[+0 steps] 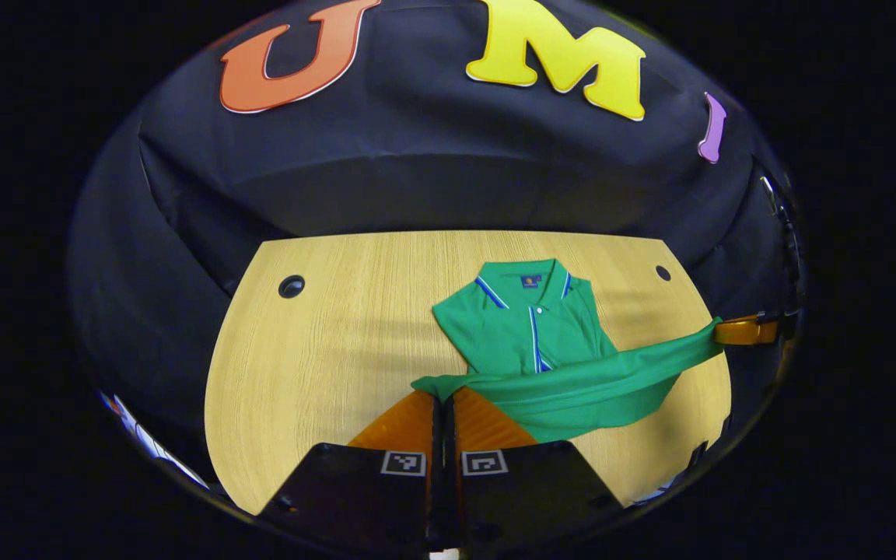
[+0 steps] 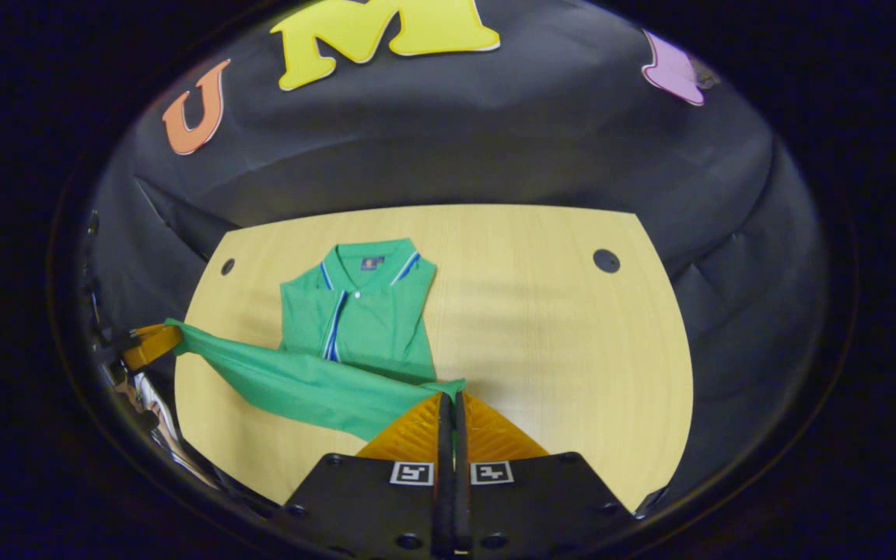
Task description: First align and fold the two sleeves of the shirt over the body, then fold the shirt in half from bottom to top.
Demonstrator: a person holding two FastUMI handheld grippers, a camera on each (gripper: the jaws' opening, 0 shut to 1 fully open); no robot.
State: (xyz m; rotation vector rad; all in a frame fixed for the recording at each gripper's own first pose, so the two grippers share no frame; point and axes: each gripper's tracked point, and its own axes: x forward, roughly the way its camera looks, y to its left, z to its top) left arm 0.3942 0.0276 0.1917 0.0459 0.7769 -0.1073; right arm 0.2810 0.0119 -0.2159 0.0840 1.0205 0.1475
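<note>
Both tools are pinched tight on the bottom hem of the shirt [image 1: 530, 330], one corner each. Going left to right: my left tool [image 1: 442, 397] holds the left hem corner, fingers pressed together with a tuft of green cloth caught at their tips, and in the right gripper view it sits far off at the left edge. From it the hem [image 1: 596, 381] runs as a lifted, stretched band across to my right tool [image 2: 452, 397], likewise clamped on its corner. The band's long axis lies crosswise between my two hands, while the shirt's body runs straight away from me, collar [image 2: 370, 260] farthest, flat on the worktop [image 1: 339, 342]. The sleeves look already folded in, so I judge this to be the bottom-to-top fold. What matters is that the collar lies dead ahead of both tools, roughly equally far from each, so both should carry forward together and level. Nothing stands between hem and collar; two cable holes [image 2: 606, 260] sit near the far corners, well apart from the cloth.
</note>
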